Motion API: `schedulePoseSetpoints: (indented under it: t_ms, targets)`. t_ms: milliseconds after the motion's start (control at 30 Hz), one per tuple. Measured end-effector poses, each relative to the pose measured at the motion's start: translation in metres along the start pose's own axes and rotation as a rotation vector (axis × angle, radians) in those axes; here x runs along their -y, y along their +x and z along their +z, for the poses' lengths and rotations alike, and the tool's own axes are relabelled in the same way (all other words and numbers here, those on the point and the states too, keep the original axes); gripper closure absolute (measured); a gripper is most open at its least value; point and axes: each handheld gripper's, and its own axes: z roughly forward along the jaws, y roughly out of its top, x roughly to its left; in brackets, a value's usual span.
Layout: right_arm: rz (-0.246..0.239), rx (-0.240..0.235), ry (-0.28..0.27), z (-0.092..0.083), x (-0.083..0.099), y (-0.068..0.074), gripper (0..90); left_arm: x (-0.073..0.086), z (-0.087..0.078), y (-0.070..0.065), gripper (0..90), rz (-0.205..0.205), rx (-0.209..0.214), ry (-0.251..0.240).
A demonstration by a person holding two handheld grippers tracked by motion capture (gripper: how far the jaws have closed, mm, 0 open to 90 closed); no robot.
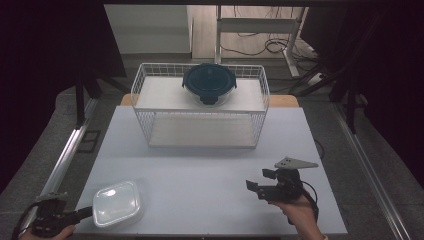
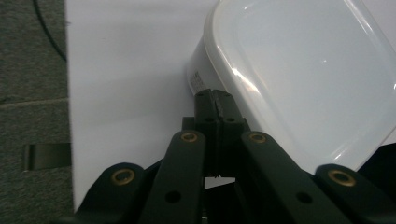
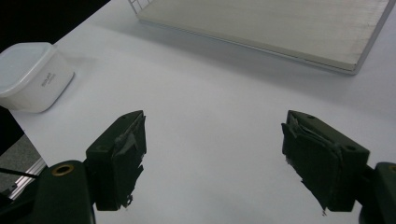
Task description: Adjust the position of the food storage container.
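A white square plastic container [image 1: 117, 202] with a translucent lid sits at the table's near left corner. My left gripper [image 1: 89, 213] comes in from the left with its jaws pressed together. In the left gripper view its tips [image 2: 215, 99] rest against the container [image 2: 299, 70] wall just under the lid rim, with nothing between them. My right gripper [image 1: 260, 181] hovers over the near right of the table, held in a hand, jaws wide apart. The right gripper view has the right gripper [image 3: 215, 156] over bare tabletop, with the container [image 3: 29, 70] far to its left.
A white wire rack [image 1: 200, 107] with two wooden shelves stands at the back middle of the white table [image 1: 210, 170]. A round glass bowl with a dark blue lid [image 1: 209, 82] sits on its top shelf. In the right gripper view the lower shelf board [image 3: 280, 28] lies ahead.
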Motion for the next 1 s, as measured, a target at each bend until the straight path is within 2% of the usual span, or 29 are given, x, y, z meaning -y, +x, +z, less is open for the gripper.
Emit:
schedulePoseSetpoints:
  t_ms: [67, 267, 433, 800, 900, 933, 1000]
  targets:
    - [0.0, 0.002, 0.001, 0.0, 0.0, 0.0, 21.4, -0.002, 0.005, -0.005, 89.8, 0.007, 0.027, 0.008]
    - [0.004, 0.009, 0.003, 0.0, 0.0, -0.001, 21.1, -0.011, 0.016, -0.016, 89.7, 0.033, 0.056, 0.022]
    - [0.011, 0.013, 0.002, 0.0, 0.001, -0.005, 21.0, -0.02, 0.035, -0.028, 89.8, 0.042, 0.12, 0.022]
    - [0.012, 0.017, 0.005, -0.001, 0.001, -0.006, 20.9, -0.034, 0.051, -0.046, 89.8, 0.07, 0.159, 0.043]
    - [0.014, 0.018, 0.006, -0.001, 0.001, -0.006, 20.9, -0.042, 0.061, -0.058, 89.8, 0.095, 0.182, 0.059]
    - [0.014, 0.018, 0.006, -0.001, 0.001, -0.006, 20.9, -0.042, 0.061, -0.058, 89.7, 0.095, 0.182, 0.059]
    - [0.014, 0.018, 0.006, -0.001, 0.001, -0.006, 20.9, -0.05, 0.07, -0.07, 89.8, 0.12, 0.202, 0.066]
